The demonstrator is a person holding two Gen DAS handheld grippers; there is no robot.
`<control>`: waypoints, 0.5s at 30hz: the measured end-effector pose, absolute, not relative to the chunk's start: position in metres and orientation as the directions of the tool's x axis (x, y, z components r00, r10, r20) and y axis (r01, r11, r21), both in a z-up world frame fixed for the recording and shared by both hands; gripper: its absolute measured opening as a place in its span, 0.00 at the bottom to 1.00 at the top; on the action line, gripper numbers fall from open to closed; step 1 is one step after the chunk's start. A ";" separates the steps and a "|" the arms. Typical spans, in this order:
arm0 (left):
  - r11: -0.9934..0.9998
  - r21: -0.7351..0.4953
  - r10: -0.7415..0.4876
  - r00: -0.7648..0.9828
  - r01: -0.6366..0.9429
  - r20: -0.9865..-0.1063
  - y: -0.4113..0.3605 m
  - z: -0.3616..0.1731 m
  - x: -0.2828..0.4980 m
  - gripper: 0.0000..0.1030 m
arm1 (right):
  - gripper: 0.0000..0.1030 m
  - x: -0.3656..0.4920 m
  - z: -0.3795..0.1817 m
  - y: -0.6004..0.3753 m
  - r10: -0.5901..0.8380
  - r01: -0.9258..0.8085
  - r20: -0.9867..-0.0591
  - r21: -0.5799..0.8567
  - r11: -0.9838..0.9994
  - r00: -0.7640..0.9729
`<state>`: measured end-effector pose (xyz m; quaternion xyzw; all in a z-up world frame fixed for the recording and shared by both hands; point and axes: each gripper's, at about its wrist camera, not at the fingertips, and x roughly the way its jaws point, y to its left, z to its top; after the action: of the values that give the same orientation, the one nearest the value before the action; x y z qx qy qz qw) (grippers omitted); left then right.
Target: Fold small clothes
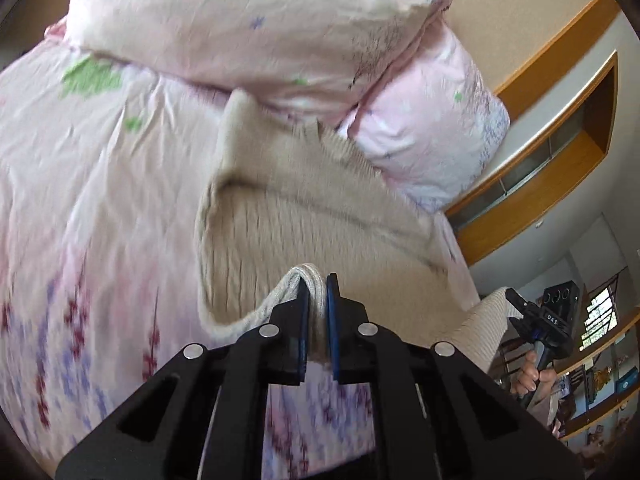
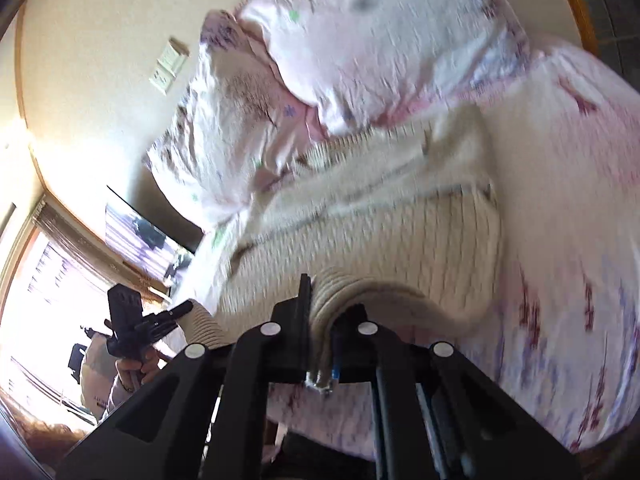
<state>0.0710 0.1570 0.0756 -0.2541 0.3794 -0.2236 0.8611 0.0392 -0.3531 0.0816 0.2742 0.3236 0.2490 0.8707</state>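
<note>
A beige ribbed knit garment (image 1: 304,216) lies on a bed with a pink floral sheet (image 1: 80,200). My left gripper (image 1: 318,292) is shut on a bunched edge of the garment's near hem, lifted a little off the bed. My right gripper (image 2: 320,300) is shut on another fold of the same garment (image 2: 380,220) at its near edge. Each gripper shows in the other's view: the right gripper (image 1: 516,304) at the garment's right corner, the left gripper (image 2: 176,312) at its left corner. Both views are motion-blurred.
Two pink floral pillows (image 1: 248,28) are stacked at the head of the bed, just beyond the garment. A wooden wall shelf (image 1: 560,140) is on the right; a bright window (image 2: 48,280) and a screen (image 2: 140,240) are on the left.
</note>
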 end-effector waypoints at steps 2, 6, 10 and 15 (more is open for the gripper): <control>0.792 -0.583 -0.527 0.687 0.183 -0.501 0.154 0.094 0.113 0.07 | 0.07 0.082 0.096 -0.358 0.583 -0.256 -0.358 0.648 0.717 0.730; 0.864 -0.493 -0.365 0.797 0.098 -0.481 0.135 0.105 0.205 0.09 | 0.09 0.177 0.074 -0.379 0.485 -0.127 -0.335 0.704 0.698 0.808; 0.888 -0.449 -0.245 0.725 -0.099 -0.644 0.130 0.072 0.276 0.42 | 0.60 0.236 0.017 -0.387 0.307 0.169 -0.551 0.651 0.740 0.776; 0.886 -0.462 -0.282 0.736 -0.047 -0.615 0.162 0.069 0.252 0.82 | 0.81 0.201 0.008 -0.404 0.258 0.100 -0.446 0.635 0.766 0.857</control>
<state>0.2515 0.1620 0.0685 -0.2301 0.3573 -0.0650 0.9029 0.2012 -0.4038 0.0083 0.3393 0.2634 0.0437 0.9020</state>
